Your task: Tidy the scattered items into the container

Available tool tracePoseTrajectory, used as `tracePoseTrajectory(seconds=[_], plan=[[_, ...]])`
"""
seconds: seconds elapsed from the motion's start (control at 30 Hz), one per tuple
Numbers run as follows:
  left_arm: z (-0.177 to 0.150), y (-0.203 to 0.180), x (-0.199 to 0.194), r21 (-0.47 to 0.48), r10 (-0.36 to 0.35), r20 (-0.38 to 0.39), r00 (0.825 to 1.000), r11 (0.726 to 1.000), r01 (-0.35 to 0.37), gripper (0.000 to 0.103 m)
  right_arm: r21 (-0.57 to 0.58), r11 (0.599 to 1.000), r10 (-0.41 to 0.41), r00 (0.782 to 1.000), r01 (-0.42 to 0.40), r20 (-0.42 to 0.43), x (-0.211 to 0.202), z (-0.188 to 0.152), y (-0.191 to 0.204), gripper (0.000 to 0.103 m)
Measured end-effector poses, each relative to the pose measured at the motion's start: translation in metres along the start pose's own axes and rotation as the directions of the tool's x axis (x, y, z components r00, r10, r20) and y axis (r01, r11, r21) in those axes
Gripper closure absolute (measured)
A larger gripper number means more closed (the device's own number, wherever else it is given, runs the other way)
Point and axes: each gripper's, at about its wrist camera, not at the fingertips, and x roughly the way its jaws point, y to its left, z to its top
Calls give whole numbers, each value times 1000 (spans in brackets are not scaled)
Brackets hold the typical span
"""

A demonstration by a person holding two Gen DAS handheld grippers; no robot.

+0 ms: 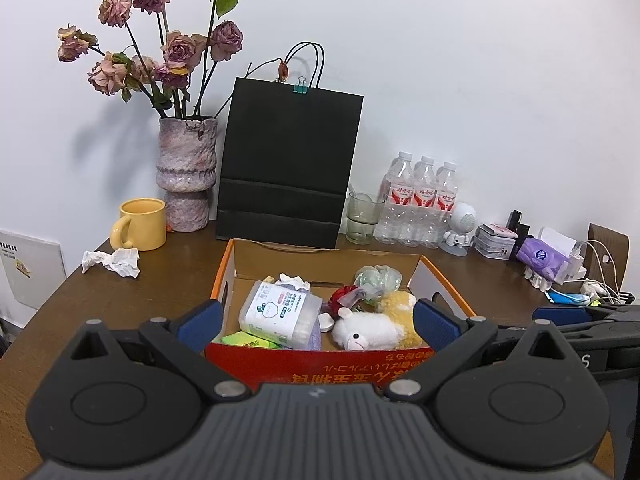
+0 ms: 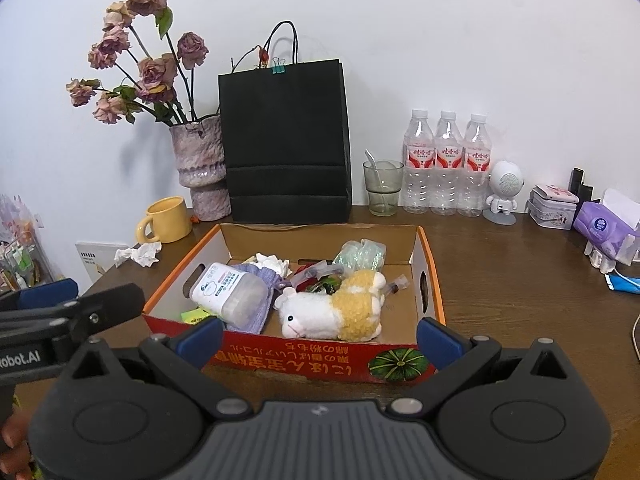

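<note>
An open cardboard box [image 1: 316, 368] [image 2: 304, 354] with red and orange walls sits on the brown table. Inside lie a white and yellow plush sheep [image 1: 372, 326] [image 2: 336, 310], a cotton swab tub [image 1: 280, 312] [image 2: 228, 292], a purple pouch [image 2: 264, 276], a bubble-wrap bundle [image 1: 378, 276] [image 2: 360, 254], tissue and small wrappers. A crumpled tissue [image 1: 114, 262] [image 2: 138, 254] lies on the table left of the box. My left gripper [image 1: 318, 318] is open and empty, just in front of the box. My right gripper [image 2: 320, 338] is open and empty at the box's near wall.
Along the back wall stand a yellow mug [image 1: 140, 230] [image 2: 166, 220], a vase of dried roses [image 1: 186, 176], a black paper bag [image 1: 286, 164] [image 2: 284, 144], a glass [image 2: 382, 188], three water bottles [image 2: 446, 164], a small white speaker figure [image 2: 504, 190], tins and a purple tissue pack [image 2: 602, 228].
</note>
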Motion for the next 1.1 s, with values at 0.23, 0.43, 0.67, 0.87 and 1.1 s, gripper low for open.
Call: tracePoseTrajectory(seconds=[0.23,0.43,0.67,0.87,1.1], plan=[[-1,-1,-1,1,-5,0,1000,1000,5,0,-1,1000,-5,1000,5,1,-2,-2,0,0],[-2,-1,-1,0,-6,-4,1000,1000,6,0,-5,1000,-10,1000,10,2,-2,-3,0,0],[-2,-2,-1,1,-6,-4,1000,1000,6,0,-5,1000,-17,1000,17,0,-3,-3,-1,0],[-3,-1,0,2,-8,0,1000,1000,8,0,-3,1000,-17,1000,17,-2,-2,-3,-2,0],[-4,-1,1,0,-14,-10,1000,1000,14,0,-2,1000,-20,1000,20,-9,-2,-5,-3,0]])
